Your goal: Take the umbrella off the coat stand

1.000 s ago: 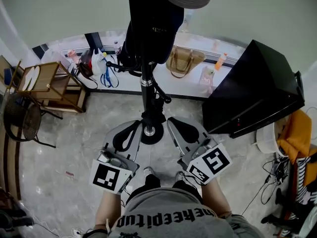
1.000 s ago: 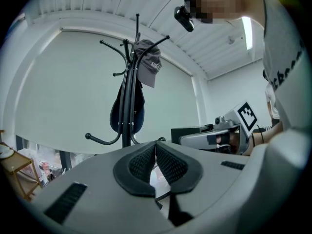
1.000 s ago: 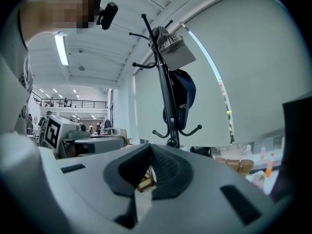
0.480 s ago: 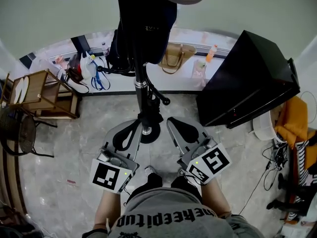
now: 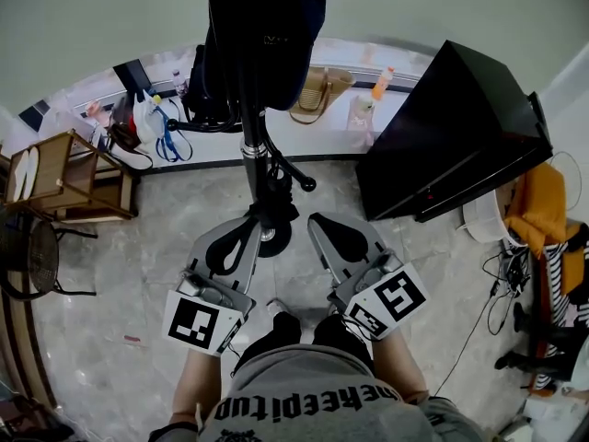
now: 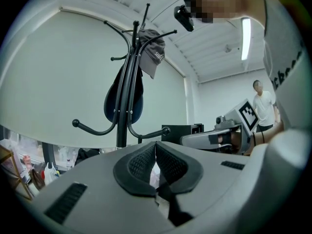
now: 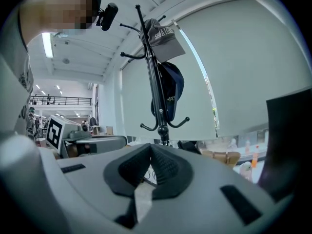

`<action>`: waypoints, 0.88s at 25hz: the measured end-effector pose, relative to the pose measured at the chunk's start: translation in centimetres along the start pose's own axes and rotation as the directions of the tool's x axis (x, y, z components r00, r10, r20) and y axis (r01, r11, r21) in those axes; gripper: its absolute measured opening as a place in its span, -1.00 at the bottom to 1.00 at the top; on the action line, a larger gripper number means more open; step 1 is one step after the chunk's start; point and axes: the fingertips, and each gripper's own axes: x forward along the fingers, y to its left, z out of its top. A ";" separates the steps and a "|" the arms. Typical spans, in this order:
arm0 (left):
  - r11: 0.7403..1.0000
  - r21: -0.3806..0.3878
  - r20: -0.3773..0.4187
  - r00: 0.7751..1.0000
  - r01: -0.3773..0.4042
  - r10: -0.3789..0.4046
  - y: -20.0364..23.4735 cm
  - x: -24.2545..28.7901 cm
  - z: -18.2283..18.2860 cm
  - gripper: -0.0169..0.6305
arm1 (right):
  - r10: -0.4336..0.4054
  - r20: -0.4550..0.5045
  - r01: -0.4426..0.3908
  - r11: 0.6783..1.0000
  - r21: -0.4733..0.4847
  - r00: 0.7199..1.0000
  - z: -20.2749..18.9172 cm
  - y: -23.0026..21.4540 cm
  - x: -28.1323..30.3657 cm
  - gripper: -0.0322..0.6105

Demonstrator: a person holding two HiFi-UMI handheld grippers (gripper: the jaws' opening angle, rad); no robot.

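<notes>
Straight ahead of the person: the coat stand (image 5: 250, 155), pole upright, round foot low in the head view.
Umbrella (image 6: 124, 99): taken to be the dark blue bundle hung high on the stand, against the pole and below a grey cap (image 6: 152, 52); no view shows it plainly enough to be sure.
Long axis: top to bottom, along the pole.
Left claw (image 6: 155, 147): pads pressed together with nothing between them; aimed level, the pole a little left of its line.
Right claw (image 7: 150, 150): pads likewise together and empty; aimed about level, the pole almost dead ahead.
Direction to the bundle: forward and well up from both claws.
Nearer hand: in the head view the foot of the stand sits closer to the left claw's tip, so the left seems slightly nearer; the margin is small.
Coming move, as judged: one claw must rise, open, and close across the bundle, jaws crosswise to its length, then lift it clear of its hook.
Stage: the reach is not yet begun.
</notes>
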 end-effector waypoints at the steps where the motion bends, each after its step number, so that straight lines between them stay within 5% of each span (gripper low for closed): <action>1: 1.000 -0.002 -0.005 1.000 0.003 -0.003 0.1 0.0 -0.2 -0.90 | -0.002 -0.002 0.002 1.000 0.002 1.000 -0.1 0.0 0.1 -0.87; 22: 0.999 -0.013 -0.111 0.993 0.036 -0.037 0.2 1.0 -3.9 -0.90 | -0.048 -0.024 0.050 0.996 0.070 0.999 -2.1 -0.5 0.0 -0.86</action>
